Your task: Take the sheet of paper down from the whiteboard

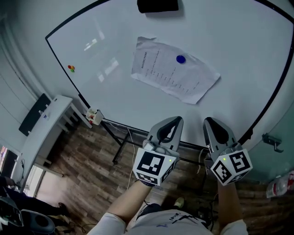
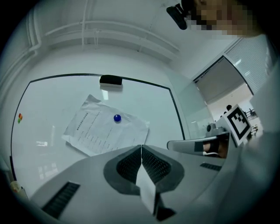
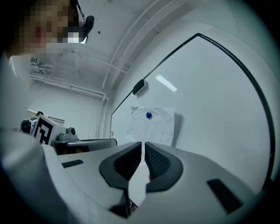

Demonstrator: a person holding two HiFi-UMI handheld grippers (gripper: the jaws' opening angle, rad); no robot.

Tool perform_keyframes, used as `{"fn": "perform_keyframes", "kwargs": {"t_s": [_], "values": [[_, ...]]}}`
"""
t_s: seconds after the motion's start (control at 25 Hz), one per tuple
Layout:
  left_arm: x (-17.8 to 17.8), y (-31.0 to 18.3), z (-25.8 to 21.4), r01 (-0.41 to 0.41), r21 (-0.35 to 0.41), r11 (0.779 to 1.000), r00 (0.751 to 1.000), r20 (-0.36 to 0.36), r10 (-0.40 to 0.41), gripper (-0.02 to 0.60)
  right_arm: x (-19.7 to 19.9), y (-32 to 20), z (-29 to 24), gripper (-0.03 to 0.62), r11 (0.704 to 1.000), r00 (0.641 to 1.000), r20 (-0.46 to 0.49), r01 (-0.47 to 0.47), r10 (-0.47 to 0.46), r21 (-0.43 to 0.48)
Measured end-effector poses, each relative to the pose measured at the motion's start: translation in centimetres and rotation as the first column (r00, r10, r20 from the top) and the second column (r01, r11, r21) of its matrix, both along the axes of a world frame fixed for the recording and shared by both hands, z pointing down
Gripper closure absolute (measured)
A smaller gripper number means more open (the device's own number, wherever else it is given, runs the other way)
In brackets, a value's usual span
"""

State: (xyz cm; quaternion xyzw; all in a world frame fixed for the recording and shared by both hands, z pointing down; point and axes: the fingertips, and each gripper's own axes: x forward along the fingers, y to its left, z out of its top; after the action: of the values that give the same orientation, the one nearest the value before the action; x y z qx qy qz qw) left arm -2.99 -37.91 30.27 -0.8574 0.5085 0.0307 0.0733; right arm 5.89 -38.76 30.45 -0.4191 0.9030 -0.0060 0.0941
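the creased white printed paper sheet (image 1: pixel 172 69) hangs tilted at the centre of the black-framed whiteboard (image 1: pixel 105 41), pinned by a round blue magnet (image 1: pixel 180 58). a black eraser (image 1: pixel 157 5) sits above it. nearer, apart from the sheet, the left gripper (image 1: pixel 176 119) has its jaws pressed together, empty; the right gripper (image 1: pixel 209 120), beside it, has its jaws drawn to a thin slit, empty.

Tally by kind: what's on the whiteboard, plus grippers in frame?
sheet of paper: 1
blue magnet: 1
black eraser: 1
cluster of small coloured magnets: 1 (pieces too small to count)
grippers: 2, left gripper and right gripper, both shut and empty
Total: 6
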Motion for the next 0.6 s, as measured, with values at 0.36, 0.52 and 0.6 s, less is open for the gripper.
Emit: {"fn": "perform_keyframes", "kwargs": {"t_s": [0.36,0.52,0.6], "values": [[-0.4,-7.2,-4.5,0.068,0.134,0.989,0.994,0.074,-0.078,0.561,0.9,-6.5,-1.0,0.514,0.997,0.998,-0.007,-0.07,0.07,0.022],[-0.5,-9.5,-6.7,0.069,0.182,0.981,0.993,0.081,-0.085,0.534,1.4,-8.4,-1.6,0.514,0.993,0.993,-0.024,-0.114,0.115,0.041],[-0.5,-10.4,-7.7,0.073,0.212,0.975,0.991,0.095,-0.095,0.529,1.4,-8.9,-2.4,0.514,0.99,0.991,-0.026,-0.13,0.131,0.052]]}}
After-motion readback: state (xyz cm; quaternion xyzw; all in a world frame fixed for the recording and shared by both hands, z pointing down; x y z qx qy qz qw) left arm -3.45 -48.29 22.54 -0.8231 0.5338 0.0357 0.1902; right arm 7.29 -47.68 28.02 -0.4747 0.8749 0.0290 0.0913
